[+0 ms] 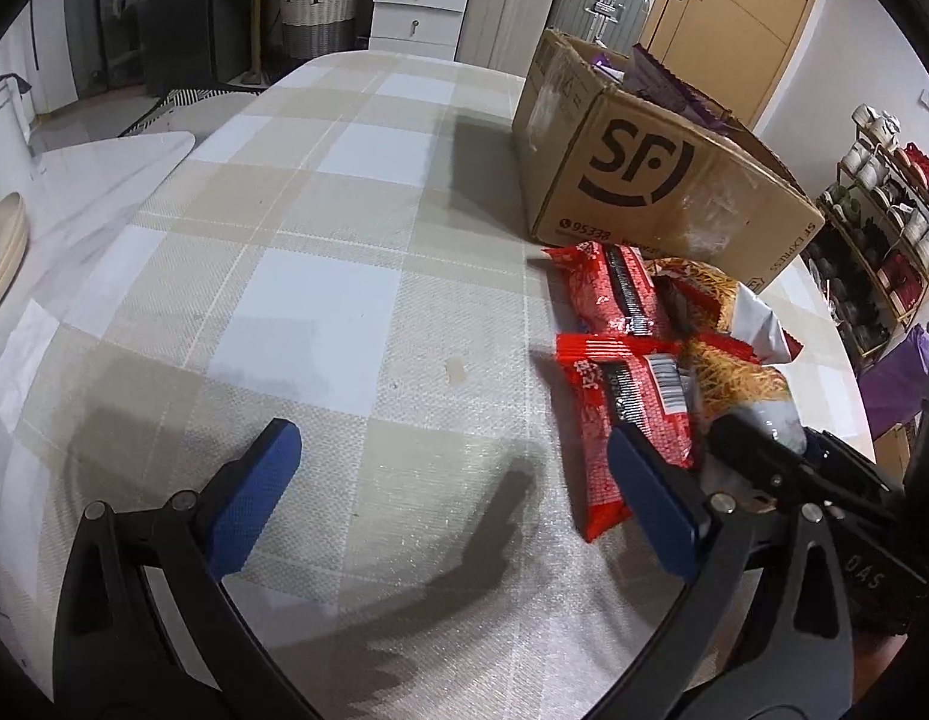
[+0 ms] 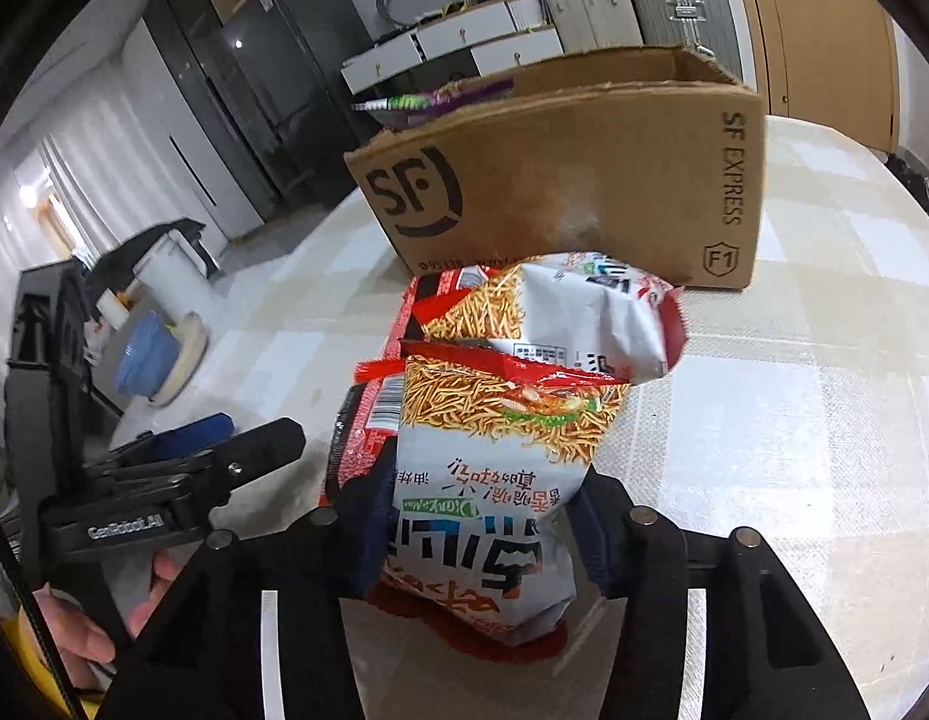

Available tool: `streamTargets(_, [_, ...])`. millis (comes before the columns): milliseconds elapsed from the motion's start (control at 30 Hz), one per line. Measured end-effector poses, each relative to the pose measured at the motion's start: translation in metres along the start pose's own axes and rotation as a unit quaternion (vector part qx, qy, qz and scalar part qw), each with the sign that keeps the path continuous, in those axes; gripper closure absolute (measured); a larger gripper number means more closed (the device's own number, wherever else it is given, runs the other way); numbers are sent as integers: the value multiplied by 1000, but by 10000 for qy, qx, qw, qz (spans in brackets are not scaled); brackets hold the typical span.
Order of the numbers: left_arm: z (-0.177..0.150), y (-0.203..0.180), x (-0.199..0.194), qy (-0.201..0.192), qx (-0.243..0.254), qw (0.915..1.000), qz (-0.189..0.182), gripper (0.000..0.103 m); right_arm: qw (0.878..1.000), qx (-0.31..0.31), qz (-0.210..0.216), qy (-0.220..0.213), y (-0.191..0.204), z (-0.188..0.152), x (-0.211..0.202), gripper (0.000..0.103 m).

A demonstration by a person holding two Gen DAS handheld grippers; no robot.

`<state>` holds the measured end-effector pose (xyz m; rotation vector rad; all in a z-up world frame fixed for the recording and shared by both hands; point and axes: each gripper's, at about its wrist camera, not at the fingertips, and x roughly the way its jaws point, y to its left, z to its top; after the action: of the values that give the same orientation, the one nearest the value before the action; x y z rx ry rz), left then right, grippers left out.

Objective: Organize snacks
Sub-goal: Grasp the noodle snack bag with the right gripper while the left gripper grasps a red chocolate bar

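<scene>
Snack sorting at the pick-up step: nearest the viewer, the right gripper (image 2: 476,540) has its jaws drawn narrow on the lower end of a white noodle-snack bag (image 2: 494,480), the blue pads pressing its sides so that the film bulges between them. The left gripper (image 1: 446,492) hangs with jaws wide and nothing between them, low over the checked worktop (image 1: 320,240), its right-hand pad just beside a red snack packet (image 1: 620,420) at about 3 o'clock of the jaws. Past the held bag, toward 12 o'clock, a second noodle bag (image 2: 590,312) and more red packets lie heaped together, touching one another. Farther still at 12 o'clock stands the open cardboard box (image 2: 584,180), with purple packets (image 2: 440,97) already showing above its rim. The grasp looks made, so the next move would seem to call for lifting the bag clear of the heap, carrying it over the near wall of the box and letting go inside, while the free gripper is well placed to take a red packet.
</scene>
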<state>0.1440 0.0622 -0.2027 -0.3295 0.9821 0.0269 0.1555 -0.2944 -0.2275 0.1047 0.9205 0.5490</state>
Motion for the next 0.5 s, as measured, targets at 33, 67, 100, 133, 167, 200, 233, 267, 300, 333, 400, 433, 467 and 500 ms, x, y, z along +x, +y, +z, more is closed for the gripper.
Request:
streamTargets(33, [0, -1, -1, -2, 14, 10000, 8, 1, 10000, 36, 51, -60, -3, -2, -4, 52])
streamTargets(67, [-1, -2, -3, -15, 31, 10000, 17, 1, 9999, 59, 91, -112, -5, -3, -9, 52])
streamTargets(100, [-1, -4, -4, -23, 44, 10000, 25, 1, 9997, 78, 129, -174, -7, -5, -14, 52])
streamTargets(133, [-1, -5, -6, -32, 59, 10000, 30, 1, 9996, 96, 153, -218, -9, -6, -17, 52])
streamTargets(167, [-1, -6, -7, -34, 77, 10000, 32, 1, 9995, 119, 170, -251, -11, -9, -22, 52])
streamTargets(200, [-2, -8, -7, -33, 92, 9999, 40, 1, 9992, 174, 219, -288, -13, -11, -26, 52])
streamTargets(233, [-1, -10, -9, -40, 105, 9999, 39, 1, 9989, 222, 273, -322, -16, -14, -30, 52])
streamTargets(267, [-3, -11, -10, -43, 113, 9999, 33, 1, 9984, 268, 311, -378, -19, -16, -34, 52])
streamTargets(300, [-3, -13, -12, -45, 125, 9999, 34, 1, 9980, 307, 320, -454, -21, -18, -39, 52])
streamTargets(333, [-3, -16, -13, -48, 145, 9999, 28, 1, 9976, 329, 338, -509, -23, -19, -43, 52])
streamTargets(400, [-2, -21, -13, -29, 197, 9998, -15, 1, 9964, 389, 344, -672, -28, -22, -54, 52])
streamTargets(433, [-2, -25, -13, -9, 223, 9997, -57, 1, 9960, 405, 348, -717, -29, -22, -58, 52])
streamTargets(467, [-1, -28, -11, 26, 253, 9996, -83, 1, 9956, 411, 364, -760, -29, -21, -59, 52])
streamTargets(500, [0, -32, -9, 57, 285, 9995, -76, 1, 9950, 419, 360, -835, -31, -21, -64, 52])
